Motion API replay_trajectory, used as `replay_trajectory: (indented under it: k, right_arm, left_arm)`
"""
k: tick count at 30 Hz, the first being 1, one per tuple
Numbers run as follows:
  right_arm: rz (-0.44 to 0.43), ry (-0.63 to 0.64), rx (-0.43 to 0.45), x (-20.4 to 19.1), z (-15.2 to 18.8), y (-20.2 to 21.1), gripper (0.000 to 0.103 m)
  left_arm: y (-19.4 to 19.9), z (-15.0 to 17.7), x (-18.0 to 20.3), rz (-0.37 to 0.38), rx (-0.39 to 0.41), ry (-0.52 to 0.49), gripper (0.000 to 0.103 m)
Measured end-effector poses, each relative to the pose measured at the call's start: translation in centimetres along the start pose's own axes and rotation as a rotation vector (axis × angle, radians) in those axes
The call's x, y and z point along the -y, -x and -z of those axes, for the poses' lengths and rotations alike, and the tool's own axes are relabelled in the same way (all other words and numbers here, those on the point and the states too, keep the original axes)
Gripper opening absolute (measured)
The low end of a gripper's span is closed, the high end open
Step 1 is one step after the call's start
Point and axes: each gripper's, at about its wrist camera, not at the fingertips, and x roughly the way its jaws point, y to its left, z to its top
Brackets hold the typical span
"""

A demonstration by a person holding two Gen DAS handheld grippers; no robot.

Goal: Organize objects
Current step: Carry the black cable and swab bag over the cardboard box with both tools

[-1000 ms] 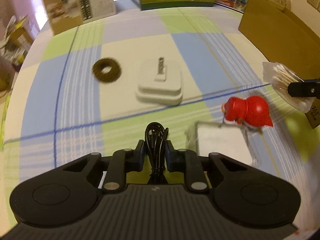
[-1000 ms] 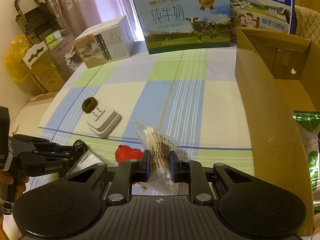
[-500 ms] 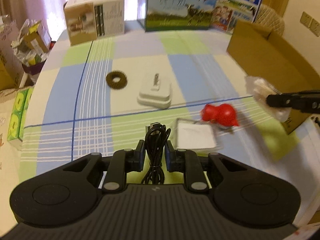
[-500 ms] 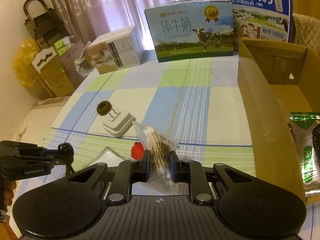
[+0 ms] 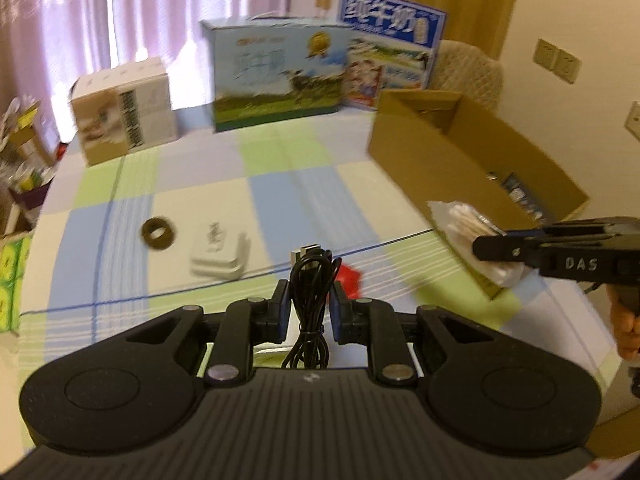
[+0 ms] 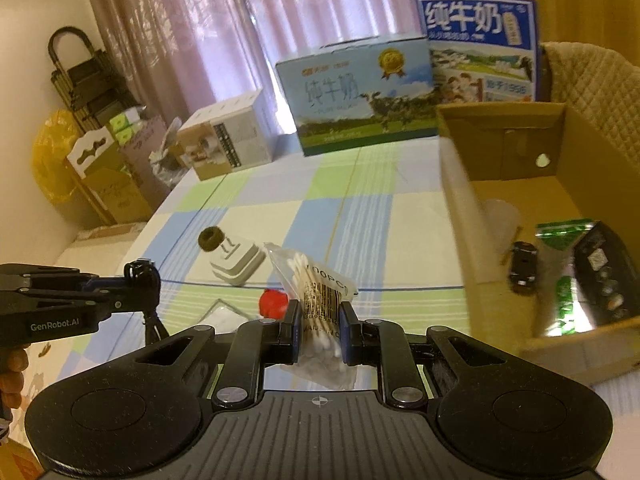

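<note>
My left gripper [image 5: 310, 294] is shut on a coiled black USB cable [image 5: 311, 280], held above the checked tablecloth. My right gripper [image 6: 319, 316] is shut on a clear bag of cotton swabs [image 6: 316, 280]; the same bag of cotton swabs [image 5: 468, 226] and right gripper [image 5: 486, 246] show at the right of the left wrist view. An open cardboard box [image 6: 520, 200] stands to the right, holding a green packet [image 6: 560, 272], a small black toy car [image 6: 523, 266] and a dark box [image 6: 604, 276]. On the table lie a red toy [image 6: 273, 303], a white plug adapter [image 6: 238, 262] and a brown ring [image 6: 211, 239].
Two milk cartons [image 6: 360, 96] and a white-and-tan box [image 6: 224, 140] line the table's far edge. A clear flat packet [image 6: 224, 312] lies near the red toy. Bags and boxes crowd the floor at the left [image 6: 100, 168]. A padded chair back [image 5: 468, 68] stands behind the cardboard box.
Both grippers have risen and tilted up, each still holding its object. The right gripper has swung toward the cardboard box, so more of its inside shows.
</note>
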Motion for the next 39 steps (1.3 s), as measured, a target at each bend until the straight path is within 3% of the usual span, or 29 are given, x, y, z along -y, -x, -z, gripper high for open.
replay_trajectory:
  k: [13, 22, 29, 39]
  right_arm:
    - [0.073, -0.071, 0.092, 6.3, -0.3, 6.2, 0.016]
    - [0.107, -0.093, 0.150, 11.7, -2.2, 8.9, 0.016]
    - [0.138, -0.059, 0.164, 15.4, -4.3, 9.1, 0.016]
    - [0.178, -0.015, 0.116, 19.7, -6.1, 6.4, 0.016]
  left_arm:
    - [-1.6, -3.8, 10.2, 0.134, 0.064, -0.135, 0.016]
    - [-3.9, -7.5, 16.3, 0.176, 0.120, -0.180, 0.016]
    - [-6.1, -10.2, 19.9, 0.187, 0.130, -0.187, 0.016]
    - [-11.6, -12.9, 23.6, 0.174, 0.064, -0.184, 0.016]
